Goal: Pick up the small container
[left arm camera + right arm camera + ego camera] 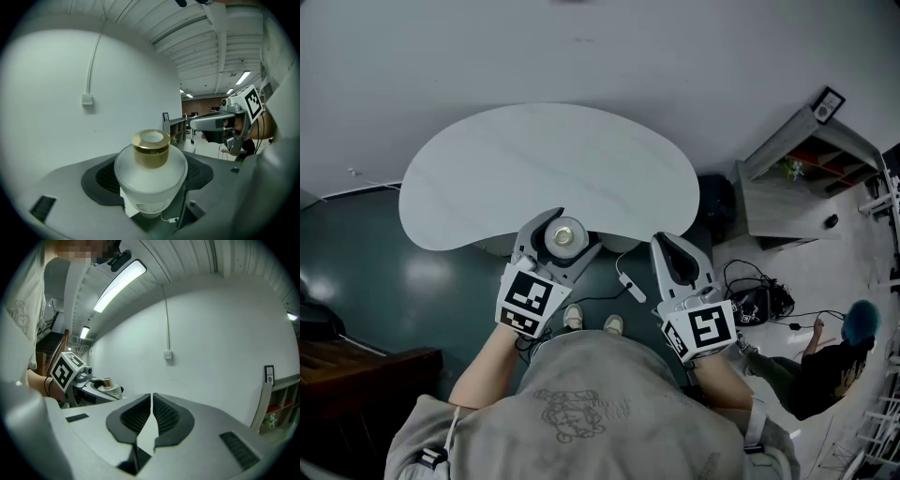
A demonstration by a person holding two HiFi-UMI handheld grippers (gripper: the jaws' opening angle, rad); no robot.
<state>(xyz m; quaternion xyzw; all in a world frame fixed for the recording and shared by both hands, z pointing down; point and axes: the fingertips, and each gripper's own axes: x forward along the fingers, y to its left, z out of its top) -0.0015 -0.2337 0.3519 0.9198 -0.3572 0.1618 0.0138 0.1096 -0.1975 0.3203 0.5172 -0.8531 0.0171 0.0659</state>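
The small container [150, 176] is a frosted white jar with a gold neck. It stands upright between the jaws of my left gripper [151, 180], which is shut on its body. In the head view the small container [565, 235] is held off the table, just in front of the white table's [544, 169] near edge, in the left gripper [555, 242]. My right gripper [677, 258] hovers to the right, past the table edge, and its jaws are shut with nothing between them. From the right gripper view the small container [107, 382] shows at the far left, and the right gripper [152, 416] points at a bare wall.
A white cable with a small inline box [629, 284] hangs below the table edge between the grippers. Grey shelving [797, 178] stands to the right, with cables [759, 300] and a seated person [834, 356] on the floor beyond. A dark wooden piece [347, 370] is at lower left.
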